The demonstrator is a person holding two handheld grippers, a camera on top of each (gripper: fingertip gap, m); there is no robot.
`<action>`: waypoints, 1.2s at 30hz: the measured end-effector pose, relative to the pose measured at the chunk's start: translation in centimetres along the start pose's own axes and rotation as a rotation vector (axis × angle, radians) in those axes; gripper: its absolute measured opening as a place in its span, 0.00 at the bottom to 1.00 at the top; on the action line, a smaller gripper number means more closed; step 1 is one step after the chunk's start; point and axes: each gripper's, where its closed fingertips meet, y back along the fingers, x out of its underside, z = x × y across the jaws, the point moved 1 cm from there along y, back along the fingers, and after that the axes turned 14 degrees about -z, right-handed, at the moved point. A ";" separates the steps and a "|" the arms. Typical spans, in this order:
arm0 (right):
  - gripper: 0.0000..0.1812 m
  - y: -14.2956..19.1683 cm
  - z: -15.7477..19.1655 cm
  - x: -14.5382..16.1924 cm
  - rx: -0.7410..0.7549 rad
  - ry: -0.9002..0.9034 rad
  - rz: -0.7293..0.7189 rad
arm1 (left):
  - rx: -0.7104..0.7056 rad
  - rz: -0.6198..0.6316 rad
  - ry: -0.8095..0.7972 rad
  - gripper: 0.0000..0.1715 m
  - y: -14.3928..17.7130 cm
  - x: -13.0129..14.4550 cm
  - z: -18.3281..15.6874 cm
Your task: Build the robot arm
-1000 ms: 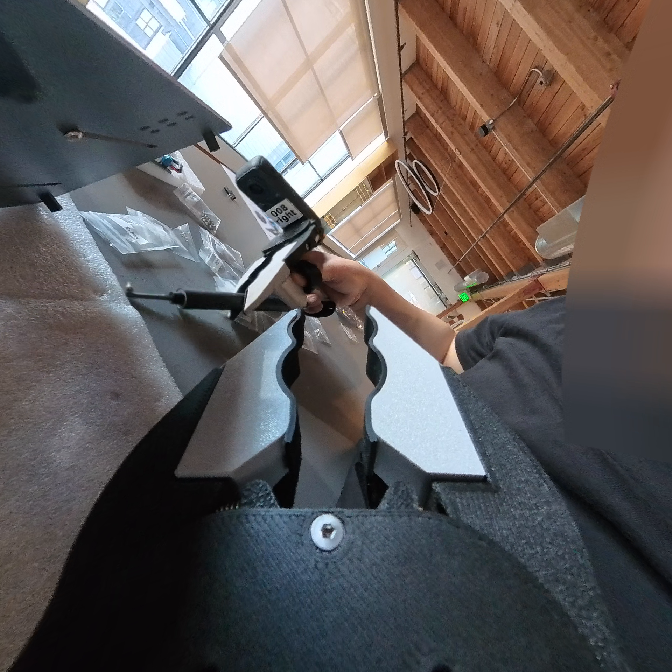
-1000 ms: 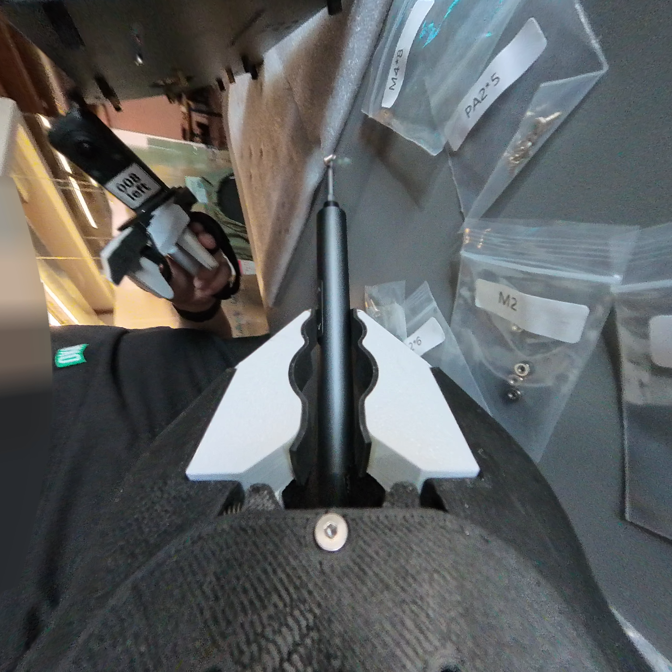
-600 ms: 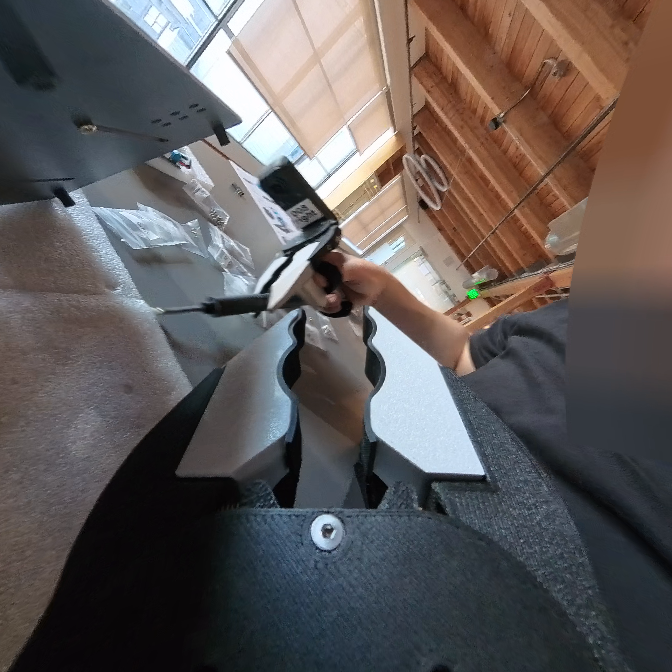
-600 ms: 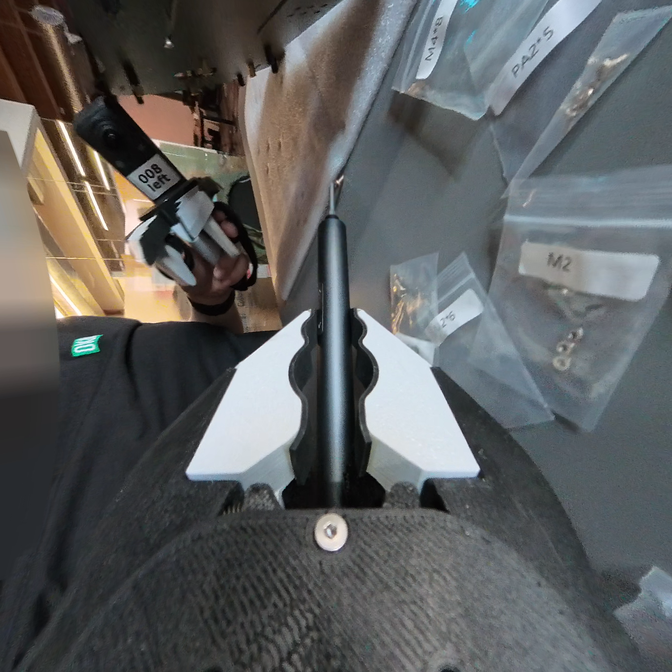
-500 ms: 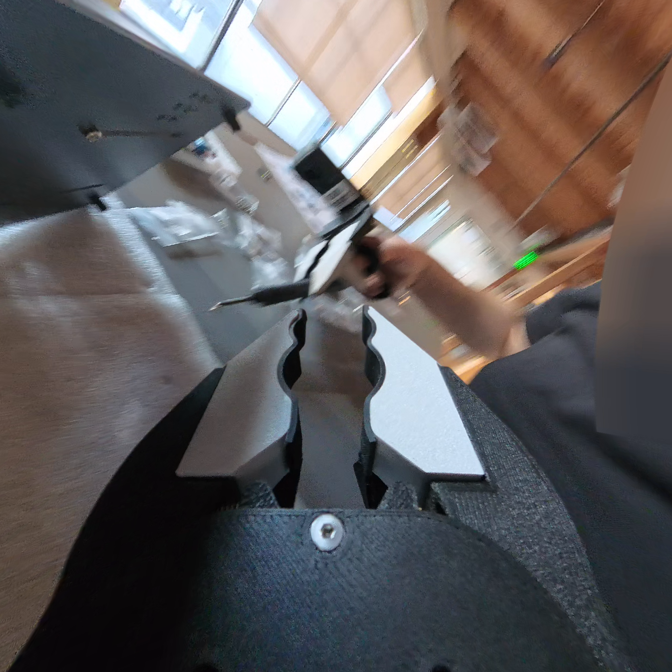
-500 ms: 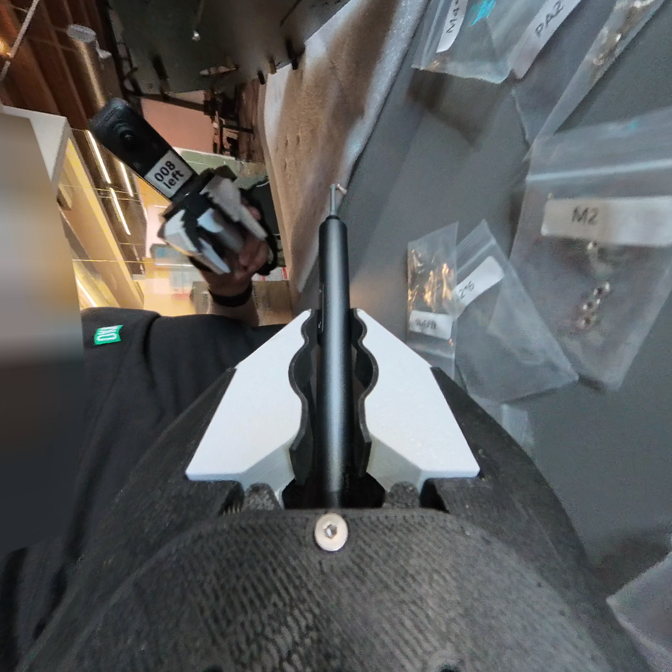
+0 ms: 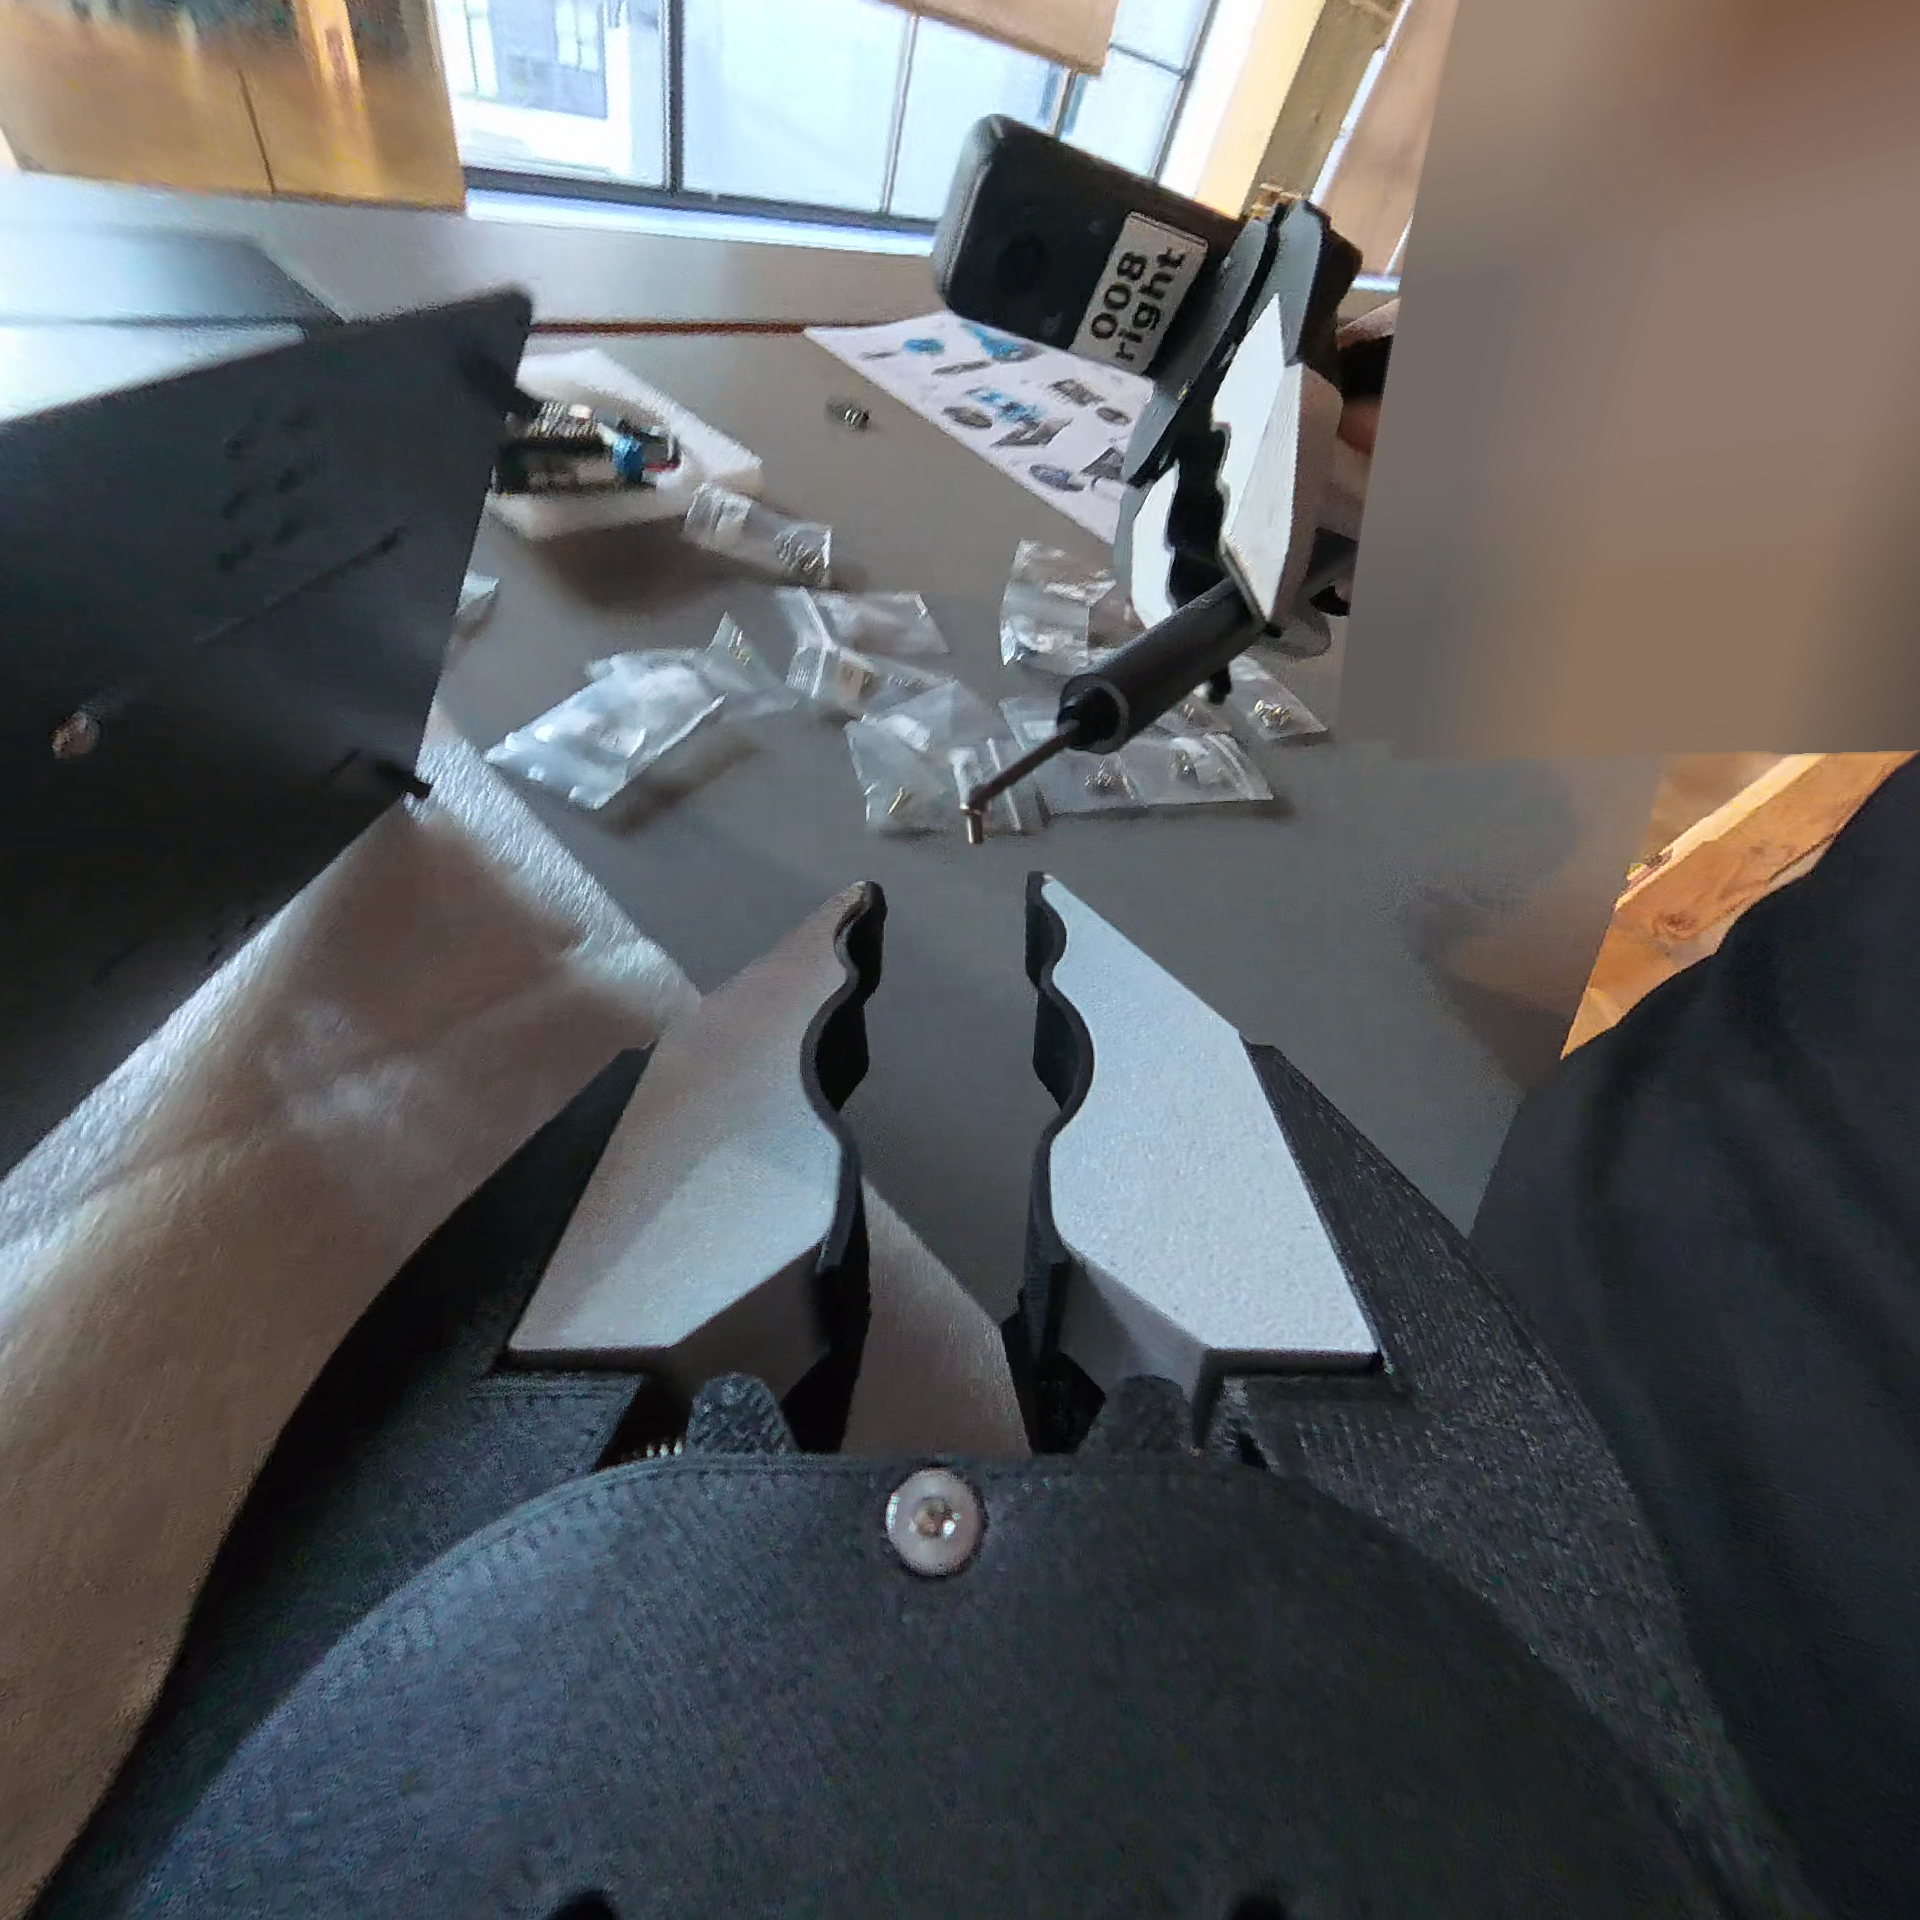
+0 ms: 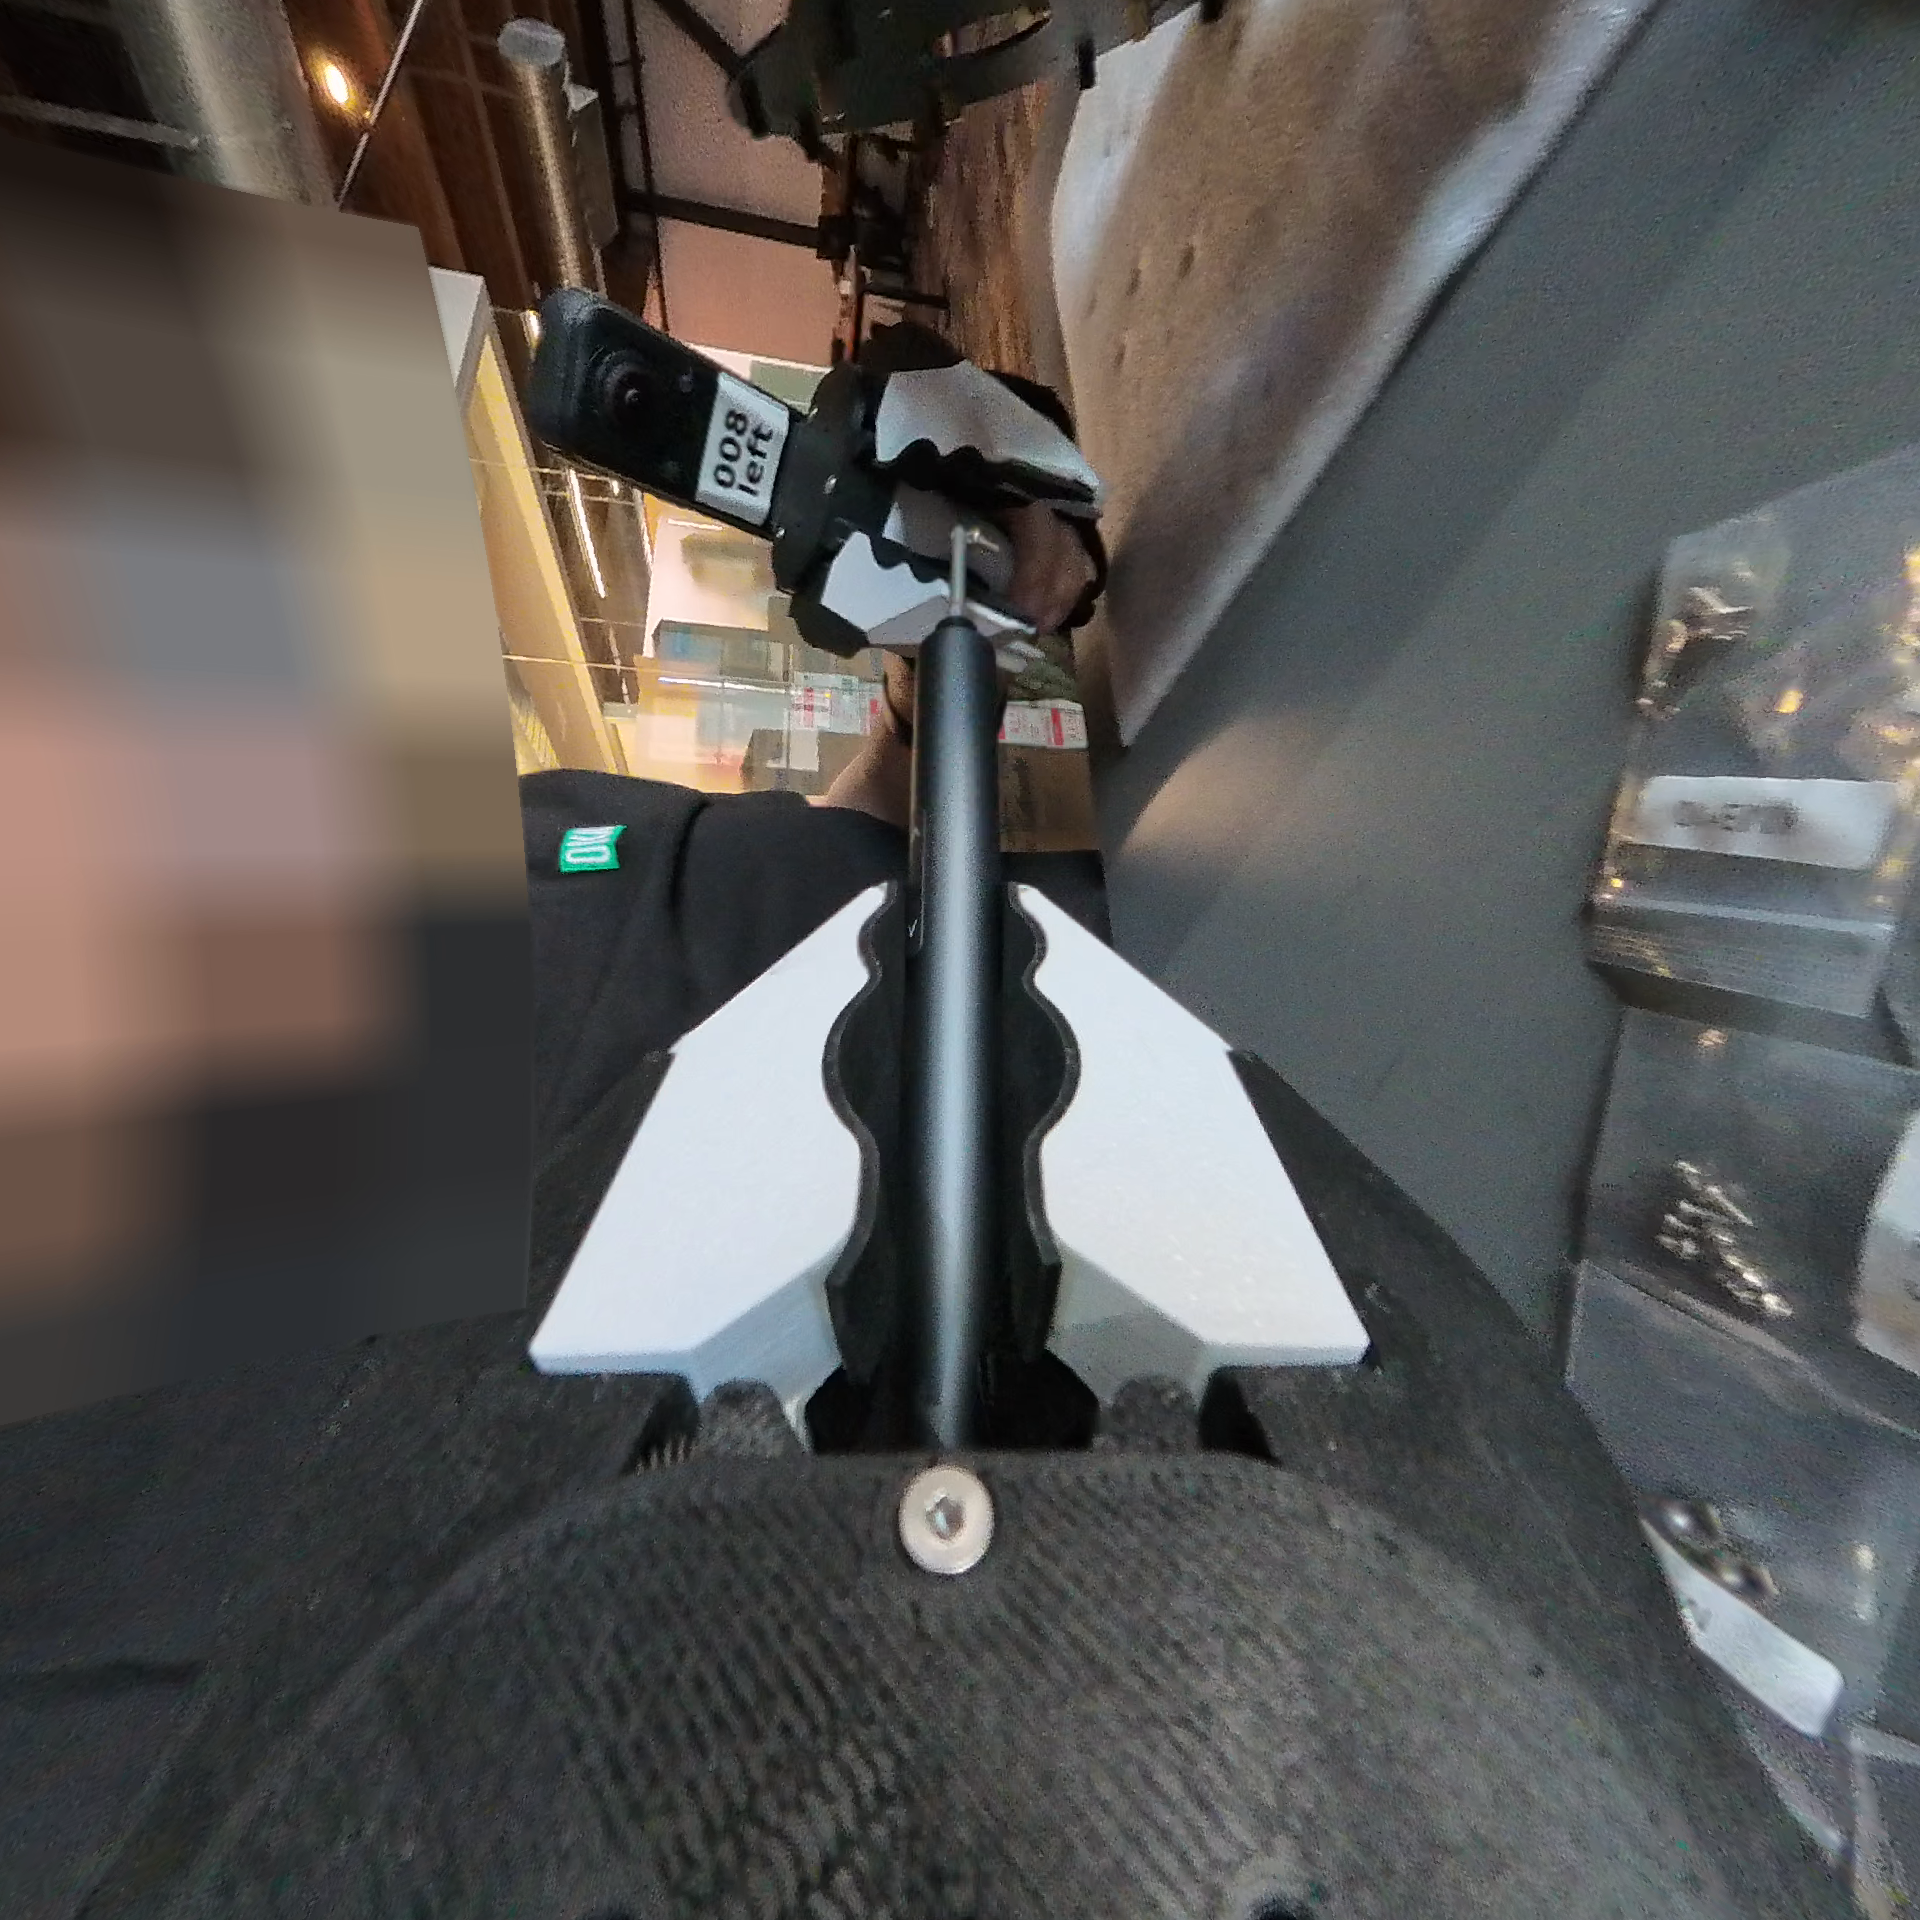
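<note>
My right gripper [image 8: 954,896] is shut on a slim black screwdriver [image 8: 951,935] that lies along its jaws and points forward. A small screw [image 8: 975,536] clings to the bit's tip, right in front of my left gripper [image 8: 940,520]. In the left wrist view my left gripper [image 7: 951,891] is open and empty, low over the dark grey table [image 7: 1299,935]. The right gripper [image 7: 1216,499] is up at the right there. Its screwdriver [image 7: 1143,665] slants down toward my left jaws, and the screw [image 7: 975,823] hangs just beyond their tips.
A dark metal panel [image 7: 208,571] rests on a foam sheet [image 7: 312,1091] at the left. Several clear bags of small hardware [image 7: 883,665] lie scattered on the table, also at the right of the right wrist view [image 8: 1766,831]. A printed sheet [image 7: 987,405] lies farther back. A person in a dark shirt [image 7: 1714,1247] is at the right. About 9 cm separates my left fingertips from my right.
The left gripper has tilted down from the ceiling toward the table. The right gripper has swung the screwdriver away from the foam's edge until its tip points at the left gripper.
</note>
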 end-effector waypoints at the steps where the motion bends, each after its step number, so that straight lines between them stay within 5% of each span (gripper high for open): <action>1: 0.09 -0.1 0.3 0.1 -0.005 0.002 0.007 | 0.006 -0.008 -0.013 0.14 -0.2 -0.2 -0.1; 10: 0.09 -0.3 1.2 0.2 -0.016 0.002 0.024 | 0.030 -0.079 -0.085 0.00 0.0 -1.8 -1.1; 36: 0.09 0.2 0.1 1.0 0.079 0.017 0.082 | 0.006 0.096 -0.282 0.00 0.3 0.4 -1.1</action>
